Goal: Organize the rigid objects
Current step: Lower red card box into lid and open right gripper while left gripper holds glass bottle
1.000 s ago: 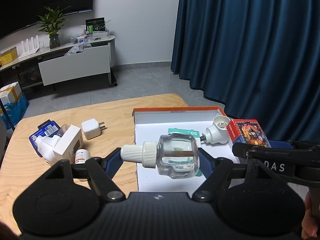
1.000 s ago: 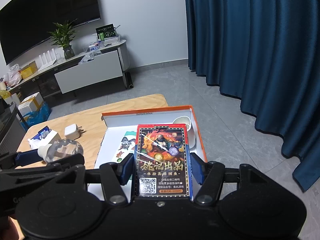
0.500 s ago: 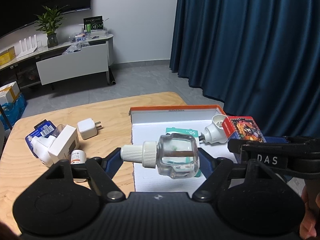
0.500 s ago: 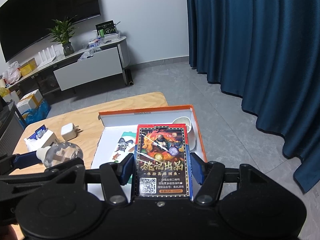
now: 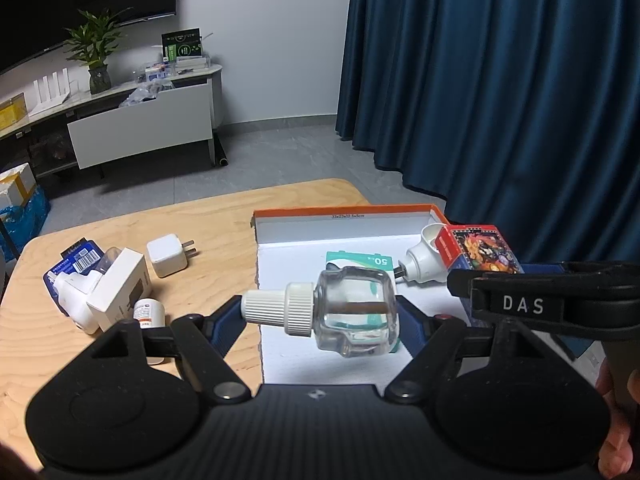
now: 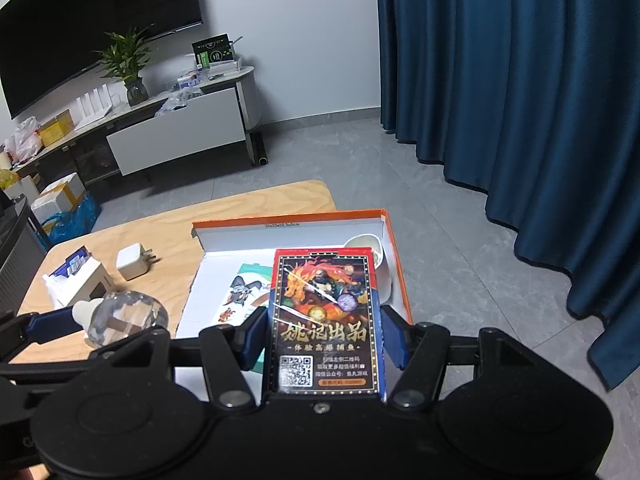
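A: Anything new compared with a second back?

B: Barely. Both hands parked, same loads, same tilt. Left gripper (image 5: pixel 318 320) with fingers clamped end to end on the clear bottle (image 5: pixel 356 312), white cap pointing left, hanging over the near left part of the orange-rimmed box (image 5: pixel 340 210).

A: And on the right?

B: Right gripper (image 6: pixel 325 334) with fingers pinching the card pack (image 6: pixel 324 292) by its long sides, held face up over the box's right half, partly hiding the white plug-in unit (image 6: pixel 370 244).

A: Meaning for the tidy-up?

B: Probably a pause before the drop. Two items carried in, neither set down yet.

A: Room to move?

B: Tight between the two tools, nearly side by side. Box's left wall almost under the bottle's cap, so better to shift inward before letting go. Bare white floor of the box free in the near middle; green packet (image 5: pixel 356 258) and plug-in unit further back. Beyond the right wall, only room floor, so no slack there. Charger (image 5: pixel 166 254) and white carton (image 5: pixel 120 284) well apart, out on the left of the surface (image 5: pixel 220 224).
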The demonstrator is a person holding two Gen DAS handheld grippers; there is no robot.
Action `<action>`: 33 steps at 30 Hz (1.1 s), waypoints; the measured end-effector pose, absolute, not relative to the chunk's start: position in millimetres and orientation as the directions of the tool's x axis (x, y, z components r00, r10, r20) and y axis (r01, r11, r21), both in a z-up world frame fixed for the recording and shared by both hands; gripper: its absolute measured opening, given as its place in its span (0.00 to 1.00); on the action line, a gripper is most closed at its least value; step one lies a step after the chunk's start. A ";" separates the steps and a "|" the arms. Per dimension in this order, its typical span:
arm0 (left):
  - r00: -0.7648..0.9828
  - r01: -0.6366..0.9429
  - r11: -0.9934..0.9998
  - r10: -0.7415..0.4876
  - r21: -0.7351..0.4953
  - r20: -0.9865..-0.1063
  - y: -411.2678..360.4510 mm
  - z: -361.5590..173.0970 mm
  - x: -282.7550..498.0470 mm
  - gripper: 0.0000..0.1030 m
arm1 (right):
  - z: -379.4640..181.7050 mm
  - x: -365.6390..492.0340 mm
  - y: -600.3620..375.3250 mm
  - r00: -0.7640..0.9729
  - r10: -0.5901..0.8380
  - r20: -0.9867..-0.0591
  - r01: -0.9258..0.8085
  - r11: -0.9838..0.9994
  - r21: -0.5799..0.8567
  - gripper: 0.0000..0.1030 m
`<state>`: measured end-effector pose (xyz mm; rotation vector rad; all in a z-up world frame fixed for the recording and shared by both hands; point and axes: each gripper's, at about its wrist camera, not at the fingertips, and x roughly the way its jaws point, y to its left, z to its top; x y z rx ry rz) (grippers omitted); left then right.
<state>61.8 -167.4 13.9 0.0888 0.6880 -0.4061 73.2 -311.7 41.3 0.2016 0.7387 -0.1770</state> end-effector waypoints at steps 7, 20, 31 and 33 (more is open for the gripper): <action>0.692 0.397 0.916 -0.335 -0.049 -0.639 -169.6 11.2 62.8 0.77 | 40.9 75.4 -312.5 0.725 -0.088 -0.683 0.229 0.966 0.118 0.70; 0.677 0.424 0.904 -0.349 -0.045 -0.648 -177.7 6.5 62.7 0.77 | 33.7 88.8 -315.0 0.713 -0.074 -0.698 0.216 0.969 0.118 0.70; 0.666 0.438 0.898 -0.357 -0.045 -0.655 -183.8 2.1 63.3 0.77 | 30.5 94.1 -316.1 0.705 -0.071 -0.706 0.212 0.971 0.114 0.70; 0.664 0.440 0.897 -0.358 -0.044 -0.656 -184.9 1.9 63.2 0.77 | 29.4 95.4 -316.5 0.703 -0.070 -0.708 0.212 0.971 0.115 0.70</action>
